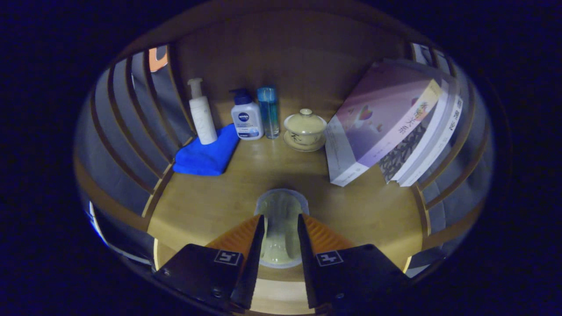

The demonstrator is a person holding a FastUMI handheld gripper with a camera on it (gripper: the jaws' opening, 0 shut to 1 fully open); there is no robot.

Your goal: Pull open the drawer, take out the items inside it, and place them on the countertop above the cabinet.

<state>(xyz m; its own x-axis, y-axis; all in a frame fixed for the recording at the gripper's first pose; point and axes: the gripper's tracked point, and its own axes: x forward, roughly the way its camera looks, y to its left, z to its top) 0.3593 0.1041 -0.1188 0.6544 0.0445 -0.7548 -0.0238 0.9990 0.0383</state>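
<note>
A: One clear glass cup (pixel 281 228) is sitting between the two fingers of the gripper (pixel 281 239), and both fingers are pressing against its sides, so they are clamping it.

B: Where is the cup sitting?

A: Over the wooden countertop (pixel 210 206), near its front edge; whether its base is touching the wood I cannot tell.

B: What is lying beyond the cup?

A: Straight beyond it a lidded teacup on a saucer (pixel 304 129) is standing. Beyond the cup and to its left a blue bottle (pixel 268 112), a white pump bottle with a dark cap (pixel 246 118) and a tall white pump bottle (pixel 202 114) are standing in a row, the tall one resting on a folded blue cloth (pixel 208 153). Beyond the cup and to its right several books (pixel 395 127) are leaning against the slatted side
</note>
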